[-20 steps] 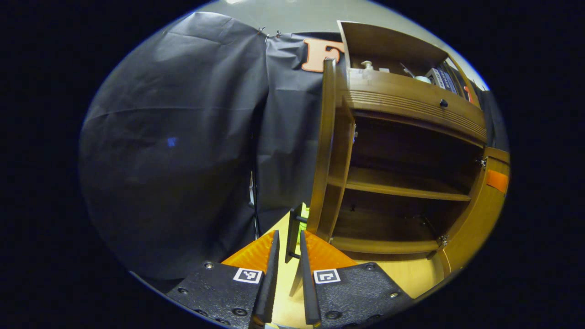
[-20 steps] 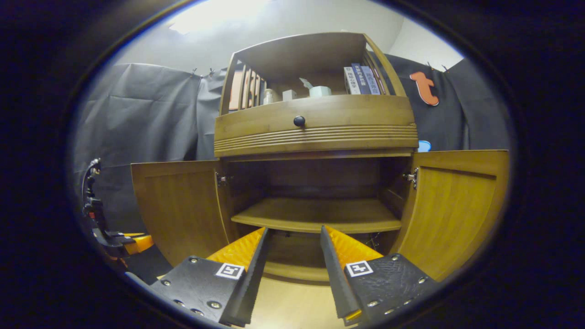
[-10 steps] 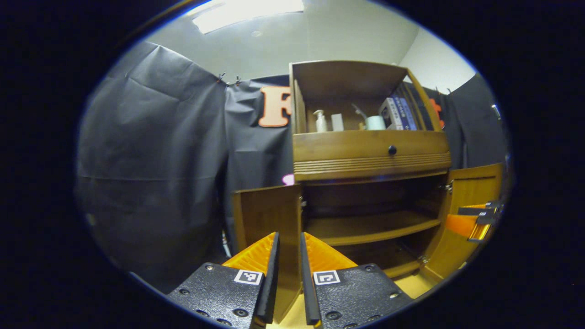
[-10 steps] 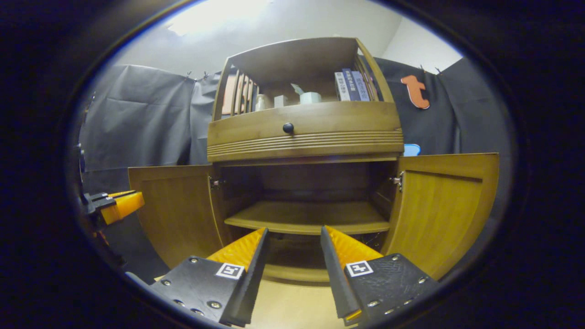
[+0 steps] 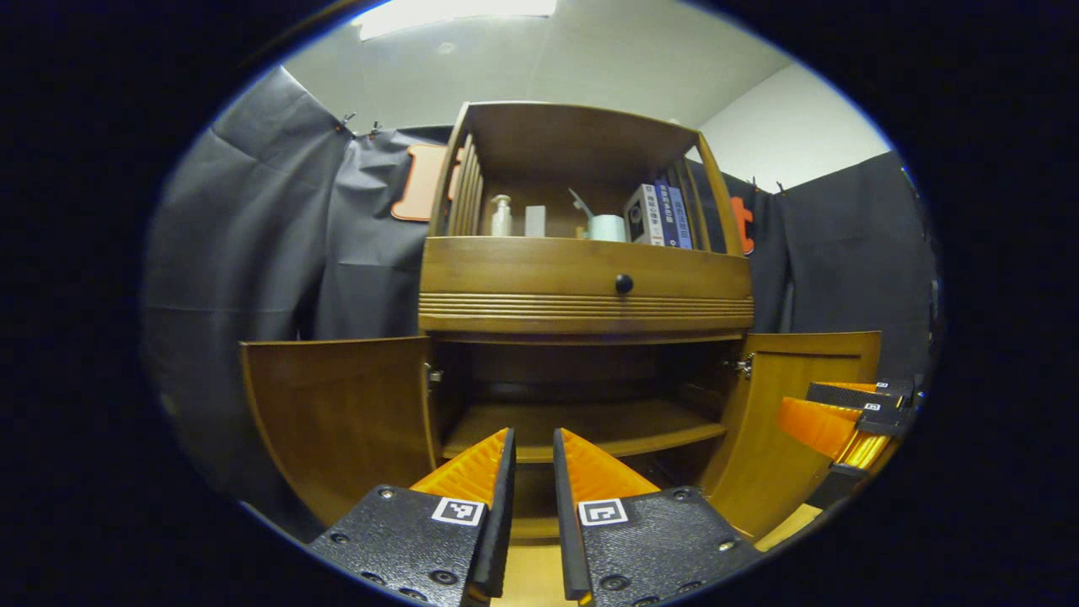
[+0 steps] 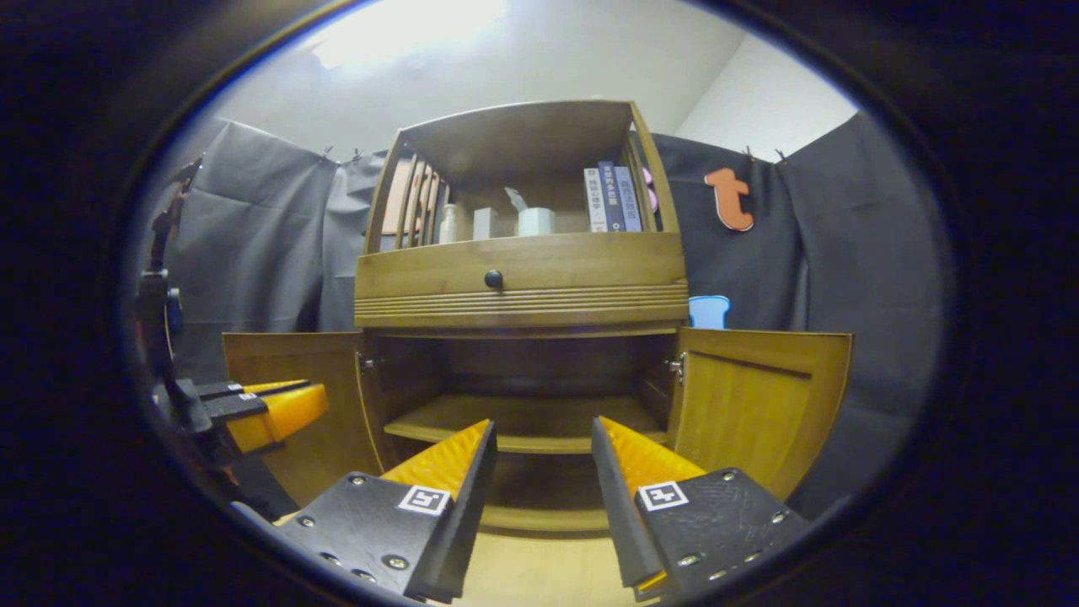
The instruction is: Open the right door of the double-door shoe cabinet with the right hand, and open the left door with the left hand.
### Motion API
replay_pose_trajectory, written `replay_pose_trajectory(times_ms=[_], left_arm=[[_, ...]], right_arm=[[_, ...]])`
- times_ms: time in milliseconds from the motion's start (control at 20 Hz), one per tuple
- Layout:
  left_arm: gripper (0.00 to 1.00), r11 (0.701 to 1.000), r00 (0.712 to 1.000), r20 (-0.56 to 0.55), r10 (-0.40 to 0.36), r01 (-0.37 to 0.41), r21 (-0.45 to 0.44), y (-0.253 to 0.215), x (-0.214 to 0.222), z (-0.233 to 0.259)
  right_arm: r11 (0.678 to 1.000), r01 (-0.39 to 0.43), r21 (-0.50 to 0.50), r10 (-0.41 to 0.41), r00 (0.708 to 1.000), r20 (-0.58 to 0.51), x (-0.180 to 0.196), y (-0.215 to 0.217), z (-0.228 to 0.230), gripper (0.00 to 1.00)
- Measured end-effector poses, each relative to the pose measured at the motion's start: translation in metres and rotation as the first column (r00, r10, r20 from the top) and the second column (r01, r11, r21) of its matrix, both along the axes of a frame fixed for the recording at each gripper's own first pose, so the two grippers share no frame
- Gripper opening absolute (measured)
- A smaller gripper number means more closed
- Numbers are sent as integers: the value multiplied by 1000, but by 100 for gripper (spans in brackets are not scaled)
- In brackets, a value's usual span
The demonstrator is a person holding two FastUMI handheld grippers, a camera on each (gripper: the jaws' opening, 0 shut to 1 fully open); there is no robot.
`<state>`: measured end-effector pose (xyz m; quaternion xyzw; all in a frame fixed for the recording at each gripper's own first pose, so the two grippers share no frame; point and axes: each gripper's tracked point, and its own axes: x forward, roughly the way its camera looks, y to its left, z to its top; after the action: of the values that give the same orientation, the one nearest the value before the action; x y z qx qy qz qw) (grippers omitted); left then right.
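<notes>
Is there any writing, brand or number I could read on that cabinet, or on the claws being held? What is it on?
Books: spine print, too small to read.
Box beside the books: print too blurred to read.
Left claw and right claw: square black-and-white markers, patterns, not words.
Nothing here reads as a word or number.

Dim booth, ceiling light panel (image 5: 459, 7) glaring at 12 o'clock, cabinet interior (image 6: 523, 367) in shadow, strong fisheye bending at edges, focus sharp.

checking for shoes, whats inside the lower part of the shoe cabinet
Behind the open left door and right door, one bare wooden shelf. No shoes visible. The space beneath it is dark and partly covered by the right gripper.
</notes>
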<state>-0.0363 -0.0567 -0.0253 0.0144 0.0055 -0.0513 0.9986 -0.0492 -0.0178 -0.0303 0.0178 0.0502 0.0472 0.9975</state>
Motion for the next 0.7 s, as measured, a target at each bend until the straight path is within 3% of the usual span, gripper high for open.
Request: replay_pose_trajectory(times_ms=[200, 250, 500, 550, 650, 700], left_arm=[[27, 996, 997, -13, -76, 75, -43, -28, 4, -2], [27, 996, 997, -13, -75, 74, -48, -30, 3, -2], [84, 993, 993, 12, -113, 114, -43, -45, 4, 0], [95, 993, 994, 19, -111, 112, -33, -43, 0, 3], [92, 993, 993, 28, -114, 115, -14, -45, -1, 4], [96, 993, 993, 28, -118, 118, -10, -46, 0, 4]], right_arm=[[999, 38, 4, -38, 999, -8, -7, -11, -1, 70], [999, 48, 4, -48, 999, -6, -9, -14, 1, 63], [997, 78, 13, -79, 997, 17, -9, -20, 6, 96], [997, 77, 17, -77, 997, 19, -8, -19, 7, 99], [997, 71, 22, -71, 997, 15, -7, -17, 5, 100], [998, 67, 21, -67, 998, 14, -6, -17, 5, 100]])
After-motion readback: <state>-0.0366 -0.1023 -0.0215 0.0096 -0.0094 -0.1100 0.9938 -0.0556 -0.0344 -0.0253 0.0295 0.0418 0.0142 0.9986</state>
